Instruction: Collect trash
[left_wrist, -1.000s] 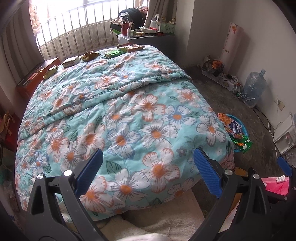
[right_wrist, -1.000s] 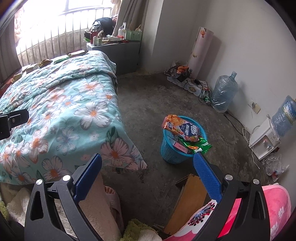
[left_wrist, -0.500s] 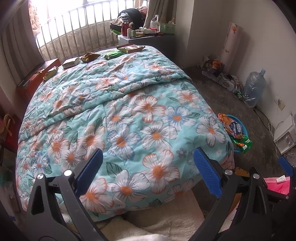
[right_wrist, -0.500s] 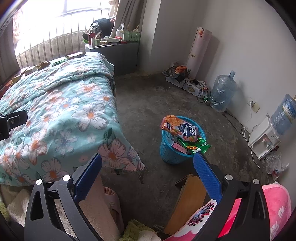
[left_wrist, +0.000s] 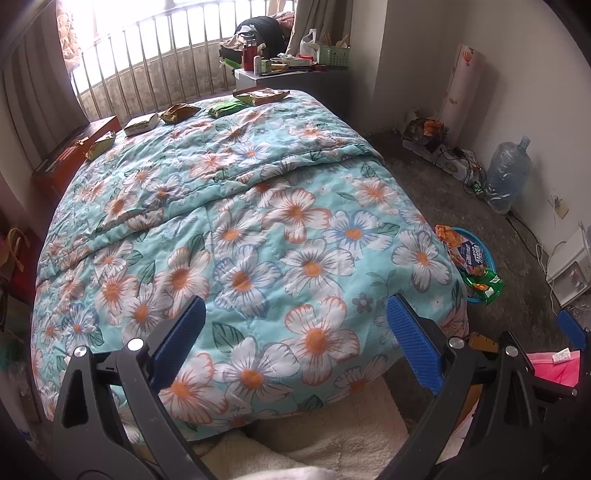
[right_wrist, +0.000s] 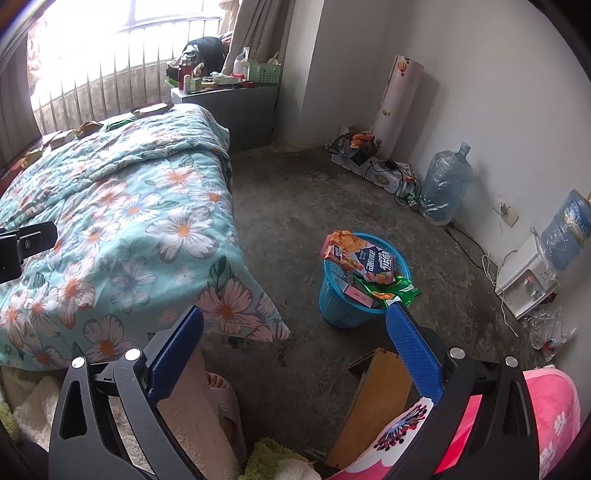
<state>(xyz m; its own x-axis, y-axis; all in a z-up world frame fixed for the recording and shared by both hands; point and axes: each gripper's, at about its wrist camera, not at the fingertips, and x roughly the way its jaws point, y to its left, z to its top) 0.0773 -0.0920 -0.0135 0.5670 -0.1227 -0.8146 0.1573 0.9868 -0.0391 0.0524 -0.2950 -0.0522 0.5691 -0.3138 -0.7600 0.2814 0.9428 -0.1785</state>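
Several snack wrappers lie along the far edge of the floral bed (left_wrist: 258, 206): a yellow one (left_wrist: 100, 143), a pale one (left_wrist: 141, 123), a brown one (left_wrist: 180, 112), a green one (left_wrist: 226, 108) and an olive one (left_wrist: 261, 96). A blue trash basket (right_wrist: 349, 306) stands on the floor right of the bed, with an orange-and-blue bag (right_wrist: 360, 258) and a green wrapper (right_wrist: 393, 290) sticking out of it. My left gripper (left_wrist: 295, 343) hangs open over the bed's near end, empty. My right gripper (right_wrist: 293, 343) is open above the floor, near the basket, empty.
A grey bedside table (right_wrist: 236, 98) with bottles stands past the bed. A water jug (right_wrist: 445, 188), cables and a white appliance (right_wrist: 526, 280) line the right wall. A wooden board (right_wrist: 380, 398), a pink cloth (right_wrist: 554, 417) and a person's slippered foot (right_wrist: 221, 398) are near me.
Both views have shifted only slightly; the right gripper's view has drifted a little toward the basket. Both grippers stay open and empty.
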